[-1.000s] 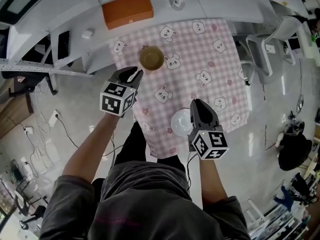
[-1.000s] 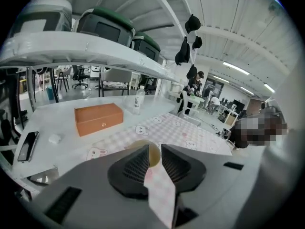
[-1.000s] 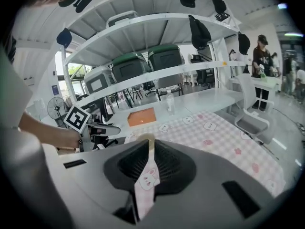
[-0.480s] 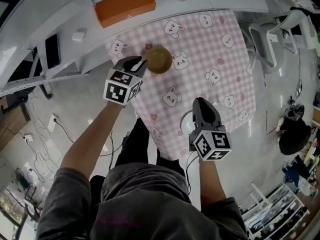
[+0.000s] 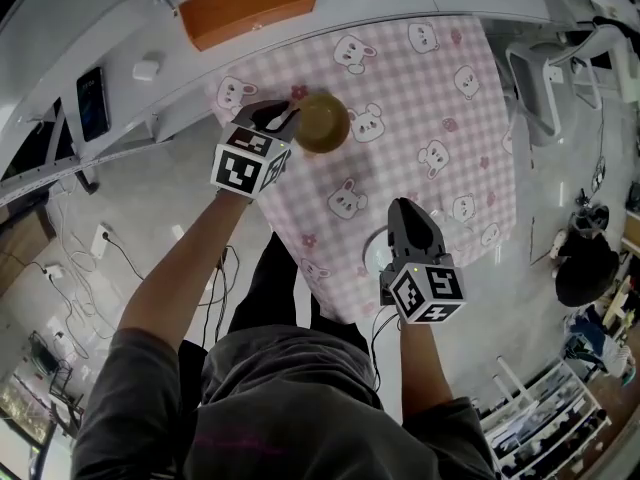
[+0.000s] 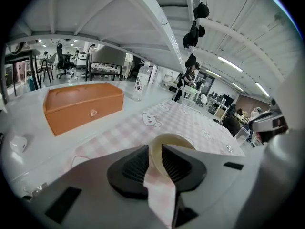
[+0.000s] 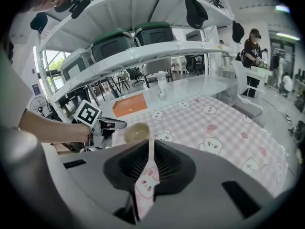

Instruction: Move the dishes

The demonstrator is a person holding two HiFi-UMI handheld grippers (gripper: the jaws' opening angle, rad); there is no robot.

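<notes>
While the left gripper (image 6: 155, 159) clamps the tan bowl (image 5: 322, 123) by its rim and the right gripper (image 7: 151, 163) pinches the white plate (image 5: 375, 252) edge, both seem stiff, light, slippery, breakable.

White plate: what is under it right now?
The pink checked tablecloth lies below the white plate. The right gripper, shut on its rim, covers most of it, so whether it touches the cloth cannot be seen.
</notes>
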